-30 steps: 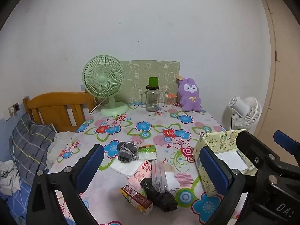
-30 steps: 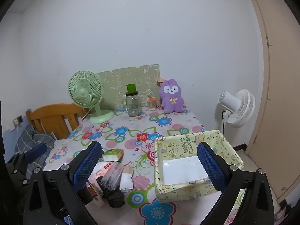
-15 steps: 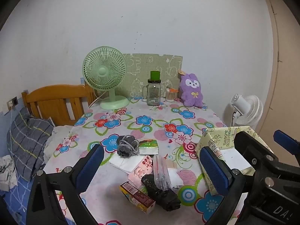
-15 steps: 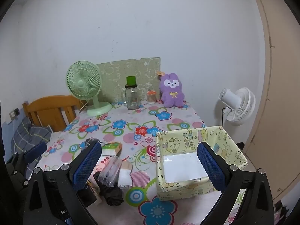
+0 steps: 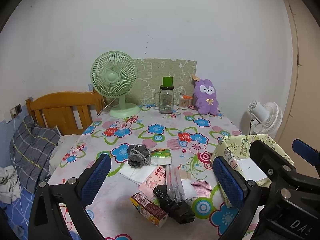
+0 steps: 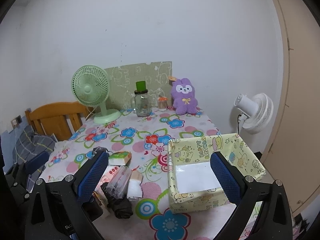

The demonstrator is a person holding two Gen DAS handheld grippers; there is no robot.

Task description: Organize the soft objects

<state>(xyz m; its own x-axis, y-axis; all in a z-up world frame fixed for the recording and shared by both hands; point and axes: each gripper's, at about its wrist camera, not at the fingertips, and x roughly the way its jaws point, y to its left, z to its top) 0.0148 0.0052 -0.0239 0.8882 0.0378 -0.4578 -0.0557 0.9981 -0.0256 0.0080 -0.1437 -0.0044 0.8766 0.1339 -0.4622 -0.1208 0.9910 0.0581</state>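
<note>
A pile of small items lies on the floral tablecloth: a grey mesh pouf [image 5: 138,155], a green tissue pack [image 5: 161,156], a pink pack [image 5: 153,182], a clear plastic packet [image 5: 175,183], a black bundle [image 5: 174,207] and a red-yellow carton [image 5: 149,210]. A yellow cartoon-print box [image 6: 212,170] stands open and empty at the right. A purple plush rabbit [image 5: 207,98] sits at the table's back. My left gripper [image 5: 160,182] is open above the pile. My right gripper [image 6: 158,178] is open between pile and box.
A green desk fan [image 5: 115,82], a glass jar with a green lid [image 5: 166,98] and a small toothpick jar [image 5: 184,102] stand at the back. A white floor fan [image 6: 253,113] stands right of the table. A wooden bed headboard [image 5: 64,110] and pillow are left.
Both grippers have risen and pulled back slightly, so the table items sit lower and farther in view. Both stay open. Nothing on the table has moved.
</note>
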